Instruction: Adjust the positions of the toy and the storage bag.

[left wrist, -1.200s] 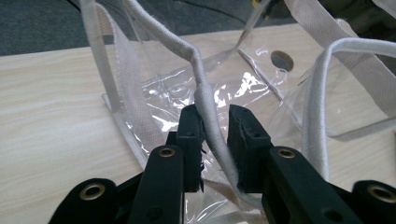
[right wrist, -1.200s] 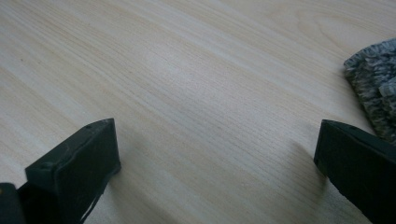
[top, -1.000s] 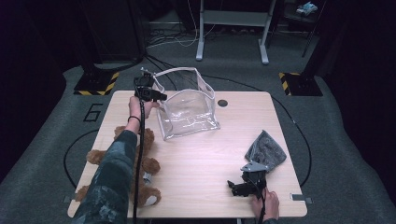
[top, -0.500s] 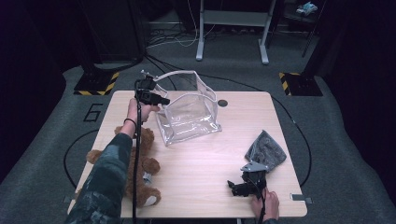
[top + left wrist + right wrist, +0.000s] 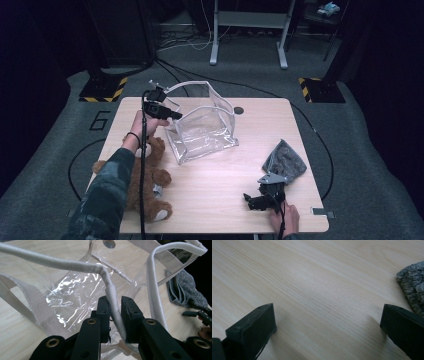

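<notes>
Clear bag (image 5: 202, 132) upper middle of table (image 5: 250, 200), mouth up. Left gripper (image 5: 115, 307) jaws clenched on white rim binding (image 5: 110, 290): step is holding bag open. Right gripper (image 5: 250, 200) lower right, jaws released, beside grey cloth (image 5: 285, 160). Next likely: fetch item, drop inside.

Lit table, dark surround.
Soft focus throughout; glare on clear bag (image 5: 75, 287); black jaws blurred at close range.
</notes>
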{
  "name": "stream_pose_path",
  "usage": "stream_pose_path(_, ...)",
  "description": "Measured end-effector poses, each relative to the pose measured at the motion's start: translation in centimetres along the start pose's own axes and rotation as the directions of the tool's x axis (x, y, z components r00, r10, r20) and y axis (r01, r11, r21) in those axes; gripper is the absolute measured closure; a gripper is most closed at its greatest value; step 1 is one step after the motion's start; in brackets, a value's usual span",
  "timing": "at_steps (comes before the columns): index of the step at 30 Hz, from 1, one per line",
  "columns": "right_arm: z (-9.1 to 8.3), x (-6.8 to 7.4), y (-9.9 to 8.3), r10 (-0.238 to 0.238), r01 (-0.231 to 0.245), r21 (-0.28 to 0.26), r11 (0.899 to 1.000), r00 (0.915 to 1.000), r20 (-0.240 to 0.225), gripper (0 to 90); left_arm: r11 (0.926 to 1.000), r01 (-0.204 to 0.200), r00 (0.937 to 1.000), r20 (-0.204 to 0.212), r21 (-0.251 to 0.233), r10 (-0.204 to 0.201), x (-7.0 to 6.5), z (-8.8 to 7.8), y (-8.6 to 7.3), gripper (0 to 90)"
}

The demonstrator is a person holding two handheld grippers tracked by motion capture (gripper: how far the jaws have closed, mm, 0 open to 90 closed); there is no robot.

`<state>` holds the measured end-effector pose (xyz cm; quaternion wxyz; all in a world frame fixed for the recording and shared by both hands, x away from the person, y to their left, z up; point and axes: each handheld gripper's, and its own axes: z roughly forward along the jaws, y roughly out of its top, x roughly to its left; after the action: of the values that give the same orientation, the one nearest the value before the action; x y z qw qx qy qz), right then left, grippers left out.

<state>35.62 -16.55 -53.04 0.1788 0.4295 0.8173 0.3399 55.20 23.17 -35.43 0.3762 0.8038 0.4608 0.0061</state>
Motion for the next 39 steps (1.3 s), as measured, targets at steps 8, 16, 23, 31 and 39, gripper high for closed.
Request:
stream_pose_path(8,-0.2,0.5,-0.2,0.020,-0.020,-0.004,1.000,0.9993,0.032,0.0,0.9996,-0.020,0.9991,0.037,0.018,0.019,-0.2,-0.7,-1.0,76.2)
stream_pose_path(16,-0.1,1.3,-0.1,0.041,-0.041,-0.008,0.999,0.9980,0.047,0.0,0.9970,0.012,0.9952,-0.096,-0.077,-0.019,-0.7,-1.1,-1.6,40.1)
stream_pose_path(23,-0.5,1.6,1.1,-0.011,0.009,0.062,0.998,0.9997,0.021,14.0,0.9880,0.033,0.9769,-0.204,-0.151,-0.064,-0.6,-2.4,-1.8,20.6)
stream_pose_path(31,0.7,1.1,3.8,0.020,-0.021,0.043,0.999,0.9994,0.030,14.3,0.9867,0.071,0.9615,-0.253,-0.147,-0.107,-0.3,-2.1,-1.9,15.1)
stream_pose_path(39,2.6,-0.4,8.6,-0.010,0.011,-0.027,1.000,0.9987,0.050,19.3,0.9871,0.070,0.9616,-0.254,-0.144,-0.105,-0.5,-1.7,-2.3,17.3)
